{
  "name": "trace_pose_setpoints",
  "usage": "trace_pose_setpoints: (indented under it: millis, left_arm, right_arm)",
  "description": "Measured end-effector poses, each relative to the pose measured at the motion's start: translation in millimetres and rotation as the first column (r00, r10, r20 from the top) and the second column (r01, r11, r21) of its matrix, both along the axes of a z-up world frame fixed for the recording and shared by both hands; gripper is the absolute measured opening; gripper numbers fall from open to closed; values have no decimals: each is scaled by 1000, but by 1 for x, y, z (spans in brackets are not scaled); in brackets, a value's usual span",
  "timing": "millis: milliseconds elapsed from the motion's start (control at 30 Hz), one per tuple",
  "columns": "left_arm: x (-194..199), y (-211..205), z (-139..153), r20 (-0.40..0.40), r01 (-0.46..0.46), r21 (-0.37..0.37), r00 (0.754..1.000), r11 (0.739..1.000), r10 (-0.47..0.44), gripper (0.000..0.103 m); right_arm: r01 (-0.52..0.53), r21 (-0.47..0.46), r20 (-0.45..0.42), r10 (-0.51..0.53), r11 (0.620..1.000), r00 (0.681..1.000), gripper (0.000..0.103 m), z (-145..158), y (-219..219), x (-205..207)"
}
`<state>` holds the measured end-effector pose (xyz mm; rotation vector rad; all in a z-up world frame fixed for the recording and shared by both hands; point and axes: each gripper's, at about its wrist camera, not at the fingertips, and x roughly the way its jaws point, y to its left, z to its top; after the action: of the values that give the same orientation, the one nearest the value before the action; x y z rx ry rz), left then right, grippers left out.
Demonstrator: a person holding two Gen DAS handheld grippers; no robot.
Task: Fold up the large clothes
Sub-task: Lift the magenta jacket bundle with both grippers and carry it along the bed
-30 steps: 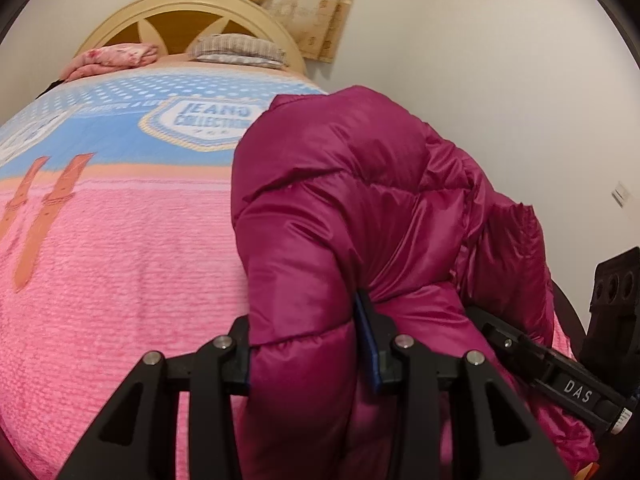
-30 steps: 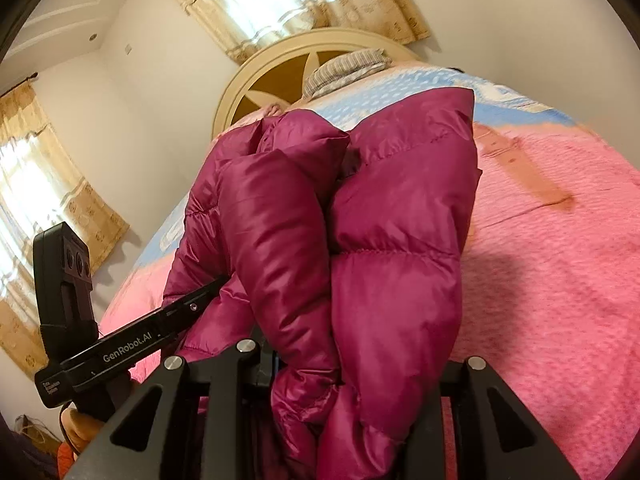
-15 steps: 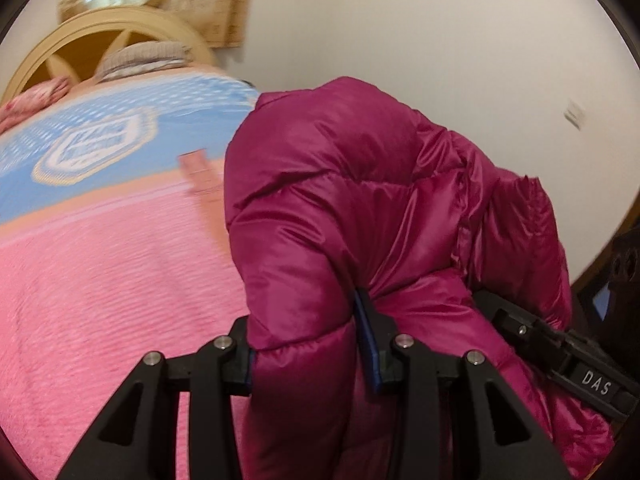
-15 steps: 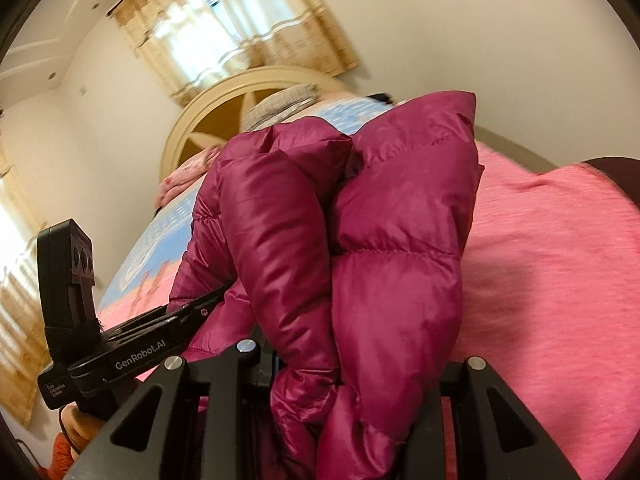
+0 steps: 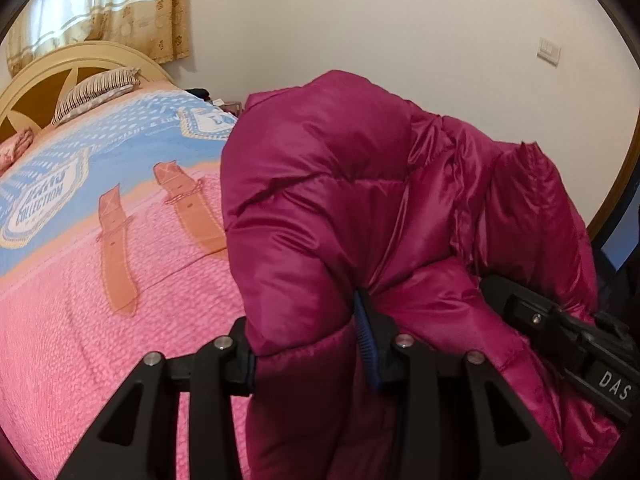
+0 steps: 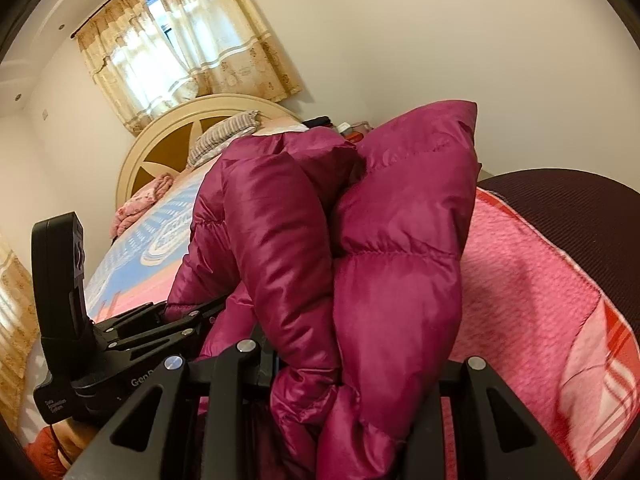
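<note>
**Both grippers clamp a bunched magenta jacket above the bed**

The magenta puffer jacket hangs in a thick bundle over the near end of the bed, held up between the two tools rather than spread flat. In the left wrist view, the left gripper is clenched on a fat quilted fold: the fabric fills the whole gap between its fingers, and a blue pad presses into the padding on one side. Above the jaws the jacket billows up and droops away towards the right gripper, whose black body pokes out from under the cloth at the edge of the frame.

In the right wrist view, the right gripper likewise grasps the jacket; two puffy lobes rise out of its jaws, and a crumpled hem spills down between the fingers. The left gripper lies just beside the bundle, its tips buried in the fabric, with its upright black camera housing further from the bed's headboard.

The bed carries a pink textured blanket printed with a blue panel nearer the cream arched headboard. A striped pillow rests against that headboard, and a bundle of pink cloth lies beside it. Beige curtains hang above the headboard.
</note>
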<state>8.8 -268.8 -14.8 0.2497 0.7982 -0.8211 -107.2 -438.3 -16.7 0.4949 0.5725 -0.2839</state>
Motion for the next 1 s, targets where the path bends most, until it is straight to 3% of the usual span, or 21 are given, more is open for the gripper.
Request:
trace_pose_setpoints:
  millis: [400, 567, 833, 1000]
  left_arm:
    - [-6, -60, -20, 68, -32, 129, 997, 991, 23, 41]
    - [1, -68, -30, 64, -47, 135, 997, 990, 38, 43]
    - [-13, -76, -38, 135, -57, 148, 990, 987, 37, 44]
    - [-17, -77, -39, 149, -61, 139, 988, 988, 40, 45]
  right_arm:
    - [1, 91, -77, 6, 996, 997, 32, -34, -51, 17]
    - [10, 15, -147, -7, 1000, 989, 32, -37, -48, 33]
    - [36, -44, -186, -44, 998, 982, 32, -43, -40, 30]
    - [43, -150, -224, -76, 988, 972, 32, -39, -21, 33]
